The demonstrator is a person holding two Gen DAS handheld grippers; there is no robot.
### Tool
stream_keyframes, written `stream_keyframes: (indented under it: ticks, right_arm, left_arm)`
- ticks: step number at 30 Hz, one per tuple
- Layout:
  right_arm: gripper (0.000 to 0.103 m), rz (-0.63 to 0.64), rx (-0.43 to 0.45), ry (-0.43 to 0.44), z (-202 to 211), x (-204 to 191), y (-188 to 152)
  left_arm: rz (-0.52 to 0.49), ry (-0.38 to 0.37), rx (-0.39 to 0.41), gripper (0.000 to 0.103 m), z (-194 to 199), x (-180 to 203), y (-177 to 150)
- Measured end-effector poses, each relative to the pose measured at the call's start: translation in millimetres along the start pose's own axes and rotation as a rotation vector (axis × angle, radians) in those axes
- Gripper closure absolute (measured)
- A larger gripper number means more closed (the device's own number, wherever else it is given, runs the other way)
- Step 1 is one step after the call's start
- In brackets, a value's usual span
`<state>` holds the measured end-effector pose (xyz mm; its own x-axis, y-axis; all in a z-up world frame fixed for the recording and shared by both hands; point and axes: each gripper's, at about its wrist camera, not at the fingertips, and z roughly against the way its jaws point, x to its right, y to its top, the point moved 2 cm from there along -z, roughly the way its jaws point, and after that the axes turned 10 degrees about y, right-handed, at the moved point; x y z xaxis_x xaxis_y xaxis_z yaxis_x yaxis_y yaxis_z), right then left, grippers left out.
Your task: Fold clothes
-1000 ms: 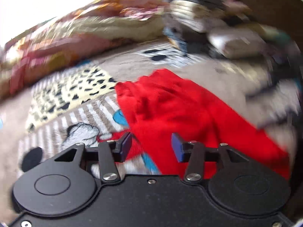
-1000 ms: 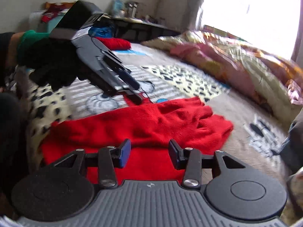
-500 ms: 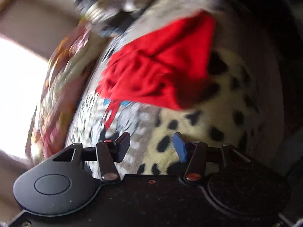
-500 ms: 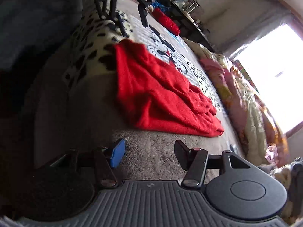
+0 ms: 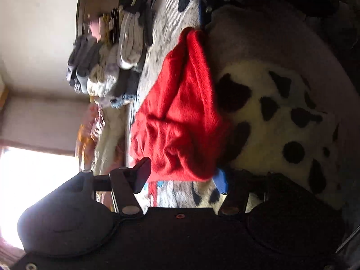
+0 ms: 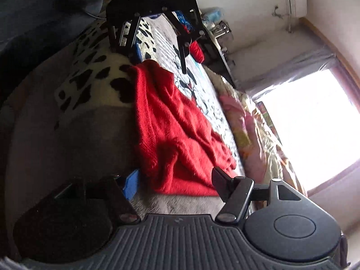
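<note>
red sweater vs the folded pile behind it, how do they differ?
The red sweater is one solid red piece, spread out and rumpled on the blanket; the folded pile is several grey and white pieces, stacked. The sweater lies near the left gripper; the pile sits farther back. Both rest on the bed.

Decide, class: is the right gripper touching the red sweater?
Cannot tell. In the right wrist view the open right gripper straddles the red sweater's near edge, but no contact or gap shows plainly.
</note>
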<state>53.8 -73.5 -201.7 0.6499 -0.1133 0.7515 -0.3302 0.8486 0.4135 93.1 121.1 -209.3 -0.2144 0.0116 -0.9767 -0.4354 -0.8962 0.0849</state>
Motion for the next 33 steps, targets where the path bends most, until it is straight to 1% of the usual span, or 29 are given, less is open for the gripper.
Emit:
stream_keyframes:
  ticks: [2, 4, 5, 6, 7, 8, 9, 10, 11, 12, 14, 16, 20, 23, 26, 29, 33]
  right_arm:
    - [0.036, 0.014, 0.007, -0.016, -5, -2, 1]
    - [0.036, 0.037, 0.017, -0.022, -9, -4, 2]
    - [0.036, 0.050, 0.022, -0.020, -12, -4, 3]
    - [0.039, 0.056, 0.025, -0.005, -13, -2, 5]
    - [0.041, 0.053, 0.027, 0.017, -14, 2, 6]
    - [0.049, 0.049, 0.028, 0.044, -16, 5, 8]
    - [0.061, 0.045, 0.026, 0.075, -17, 8, 9]
    - [0.068, 0.038, 0.021, 0.112, -18, 10, 10]
    - [0.078, 0.020, 0.015, 0.145, -19, 12, 12]
    - [0.079, -0.006, 0.011, 0.166, -19, 16, 13]
    - [0.081, -0.056, 0.006, 0.201, -18, 24, 15]
    - [0.082, -0.081, 0.014, 0.202, -9, 29, 15]
    - [0.082, -0.085, 0.019, 0.233, 23, 27, 7]
    - [0.082, -0.095, 0.023, 0.300, 55, 22, -3]
    - [0.082, -0.110, 0.030, 0.363, 86, 20, -9]
    - [0.081, -0.125, 0.035, 0.409, 103, 30, -8]
    - [0.081, -0.189, 0.055, 0.468, 112, 70, -4]
  left_arm:
    - [-0.025, 0.004, 0.023, 0.043, -1, 0, 1]
    - [-0.049, -0.013, 0.032, 0.045, -5, -2, 3]
    - [-0.057, -0.023, 0.030, 0.052, -6, -3, 4]
    - [-0.058, -0.035, 0.021, 0.060, -8, -3, 6]
    - [-0.060, -0.046, 0.012, 0.063, -9, -4, 9]
    - [-0.062, -0.058, 0.003, 0.069, -10, -4, 11]
    - [-0.064, -0.069, -0.006, 0.073, -11, -5, 13]
    - [-0.066, -0.081, -0.014, 0.077, -13, -5, 15]
    - [-0.068, -0.092, -0.023, 0.081, -14, -6, 17]
    - [-0.065, -0.100, -0.035, 0.084, -14, -6, 20]
    - [-0.034, -0.105, -0.068, 0.085, -13, -11, 29]
    - [0.004, -0.106, -0.086, 0.085, -8, -17, 42]
    - [0.060, -0.142, -0.092, 0.085, 19, -15, 79]
    - [0.101, -0.178, -0.091, 0.085, 42, -12, 107]
    - [0.159, -0.239, -0.085, 0.085, 53, -16, 124]
    - [0.218, -0.304, -0.105, 0.085, 52, -30, 128]
    - [0.401, -0.394, -0.124, 0.085, 39, -80, 117]
